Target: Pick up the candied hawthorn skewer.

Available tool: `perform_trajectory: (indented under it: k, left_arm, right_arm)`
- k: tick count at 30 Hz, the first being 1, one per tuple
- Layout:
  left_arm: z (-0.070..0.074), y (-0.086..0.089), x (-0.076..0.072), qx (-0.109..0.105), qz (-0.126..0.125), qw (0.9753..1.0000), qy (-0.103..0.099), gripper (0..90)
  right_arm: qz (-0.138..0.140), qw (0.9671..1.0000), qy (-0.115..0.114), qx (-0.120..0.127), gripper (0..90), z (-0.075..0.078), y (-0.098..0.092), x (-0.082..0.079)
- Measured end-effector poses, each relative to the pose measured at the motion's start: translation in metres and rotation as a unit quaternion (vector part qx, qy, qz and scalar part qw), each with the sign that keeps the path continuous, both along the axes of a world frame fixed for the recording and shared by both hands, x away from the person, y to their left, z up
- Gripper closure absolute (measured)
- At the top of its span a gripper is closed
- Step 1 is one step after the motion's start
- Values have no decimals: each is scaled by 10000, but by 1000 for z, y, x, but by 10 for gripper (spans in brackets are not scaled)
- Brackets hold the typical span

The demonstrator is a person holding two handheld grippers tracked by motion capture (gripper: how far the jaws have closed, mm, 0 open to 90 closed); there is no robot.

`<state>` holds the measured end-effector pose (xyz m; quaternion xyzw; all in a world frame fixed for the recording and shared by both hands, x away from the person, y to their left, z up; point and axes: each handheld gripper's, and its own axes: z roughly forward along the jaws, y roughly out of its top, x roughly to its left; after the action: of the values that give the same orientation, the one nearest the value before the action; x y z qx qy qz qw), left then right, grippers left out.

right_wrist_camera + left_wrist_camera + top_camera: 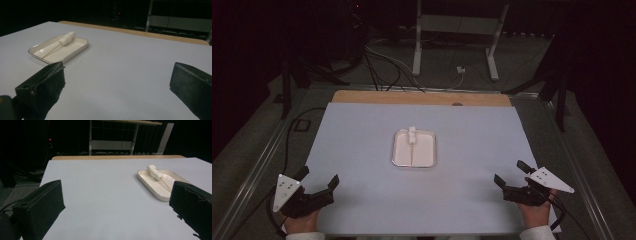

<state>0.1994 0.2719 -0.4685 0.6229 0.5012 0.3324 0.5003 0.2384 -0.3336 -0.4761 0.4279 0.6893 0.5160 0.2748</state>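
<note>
While both hands rest at the near edge of the table, the left gripper (318, 184) sits near the near-left corner of the pale sheet (362, 130), its jaws spread wide with nothing between them. In the left gripper view those two black jaws stand far apart at the bottom corners, with bare sheet running ahead of them to the sheet's far edge. The sheet's left edge lies just beside this gripper, and beyond it a metal rail (257, 165) runs along the table side.

Toward the middle, well apart from either gripper, a small white tray (400, 159) lies on the sheet. In it rests a skewer (412, 150) with white marshmallow-like pieces (412, 134) at its far end, which lean over the tray's far rim. Open sheet surrounds the tray on all sides; nothing stands between it and either gripper.

Behind the sheet a strip of wooden tabletop (422, 98) shows at the far edge. Past that, on the floor, lie cables (382, 65) and the white legs of a stand (417, 50).

At the right, the right gripper (512, 175) is near the near-right corner, jaws also wide apart and empty, with the sheet's right edge just beside it. In the right gripper view the tray (75, 51) lies ahead to its left across bare sheet.
</note>
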Motion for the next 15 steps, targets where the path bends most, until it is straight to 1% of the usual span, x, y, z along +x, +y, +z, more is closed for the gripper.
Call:
perform_trajectory:
  k: [2, 7, 9, 11, 12, 13, 15]
  left_arm:
    - [1, -1, 0, 35, 30, 10000, 20, 5]
    - [5, -3, 0, -23, 92, 10000, 30, 5]
    - [8, -6, 1, 45, 94, 9999, 72, 5]
    - [14, -11, 3, 40, 19, 10000, 77, 5]
    - [14, -11, 3, 40, 19, 10000, 77, 5]
    - [17, -15, 7, 38, -18, 9999, 114, 5]
    - [21, -20, 12, 34, -71, 9998, 193, 6]
  right_arm:
    - [-20, 10000, 15, 1, 0, -1, -1, 0]
    - [-47, 10000, 38, 5, 0, -1, -1, -1]
    - [-54, 10000, 46, 26, 0, -1, -1, -1]
    - [-80, 10000, 42, 23, 0, -1, -1, -2]
    - [-88, 9999, 45, 31, 0, -1, -1, -2]
    - [-93, 9999, 48, 32, 0, -2, -1, -2]
    - [-101, 9999, 69, 42, 0, -2, -1, -2]
